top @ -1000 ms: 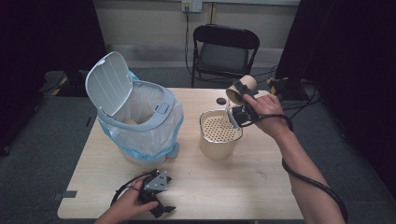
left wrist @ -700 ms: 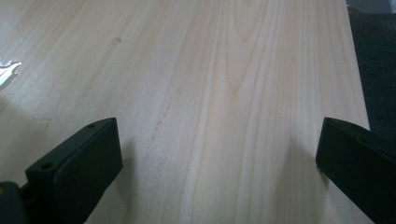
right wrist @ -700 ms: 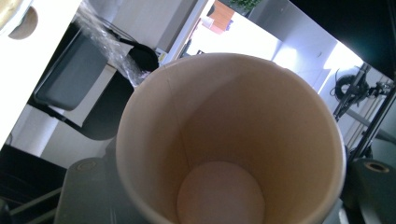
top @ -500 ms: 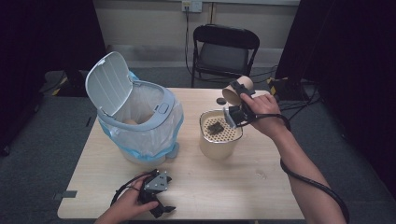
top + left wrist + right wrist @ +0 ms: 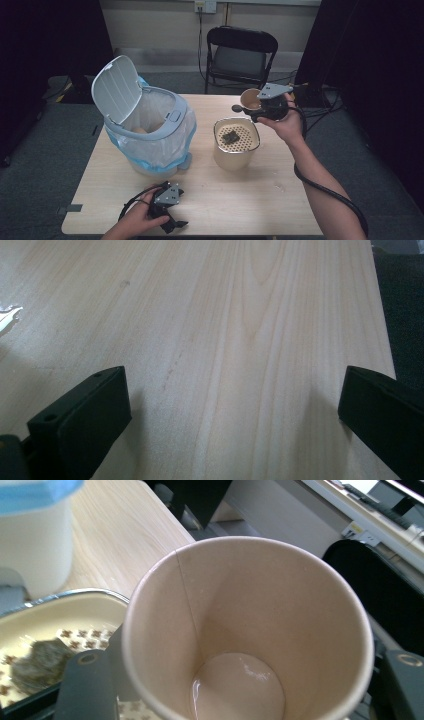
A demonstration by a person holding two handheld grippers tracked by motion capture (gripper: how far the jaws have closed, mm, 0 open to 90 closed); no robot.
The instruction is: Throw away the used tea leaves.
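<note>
Right gripper (image 5: 256, 104) jaws clamp the paper cup (image 5: 250, 630); left gripper (image 5: 167, 210) jaws gape empty.

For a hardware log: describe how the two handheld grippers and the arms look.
Both the left gripper and right gripper are black, each topped by a grey three-cornered plate and trailing a black cable. Their fingers are flat black blocks with small screw holes. The forearms are bare, no sleeves visible.

Right gripper (image 5: 252, 106) raised, left gripper (image 5: 169, 216) low.
</note>
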